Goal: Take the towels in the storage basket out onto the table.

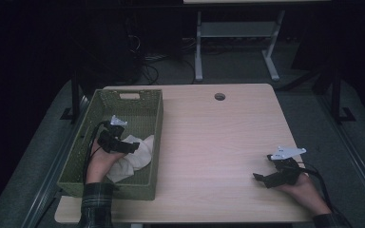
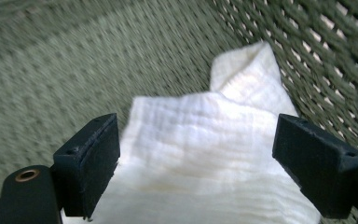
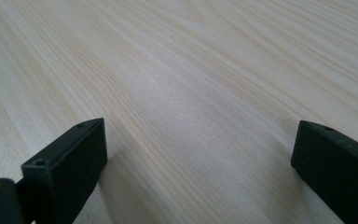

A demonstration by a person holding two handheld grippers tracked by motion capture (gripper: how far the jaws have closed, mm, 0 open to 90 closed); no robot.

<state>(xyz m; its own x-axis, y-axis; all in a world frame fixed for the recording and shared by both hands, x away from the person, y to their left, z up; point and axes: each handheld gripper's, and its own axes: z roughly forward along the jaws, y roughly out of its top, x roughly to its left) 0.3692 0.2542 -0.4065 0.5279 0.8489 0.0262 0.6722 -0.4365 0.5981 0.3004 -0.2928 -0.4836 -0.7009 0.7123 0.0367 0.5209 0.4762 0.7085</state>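
- Basket [image 1: 90, 124]: sits at the tabletop's [image 1: 209, 142] left edge.
- Cloth [image 1: 135, 154]: lies crumpled in the basket's near half, against its right wall.
- Left tool [image 2: 196, 163]: jaws spread, straddling the cloth inside the basket.
- Right tool [image 3: 200, 172]: jaws spread, low over bare tabletop, well apart from the basket.

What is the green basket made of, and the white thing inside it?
The green woven basket looks like wicker or twisted cord, matt: interlaced strands with gaps show in its wall. The white crumpled cloth seems soft cotton gauze, with a fine crinkled weave and folds.
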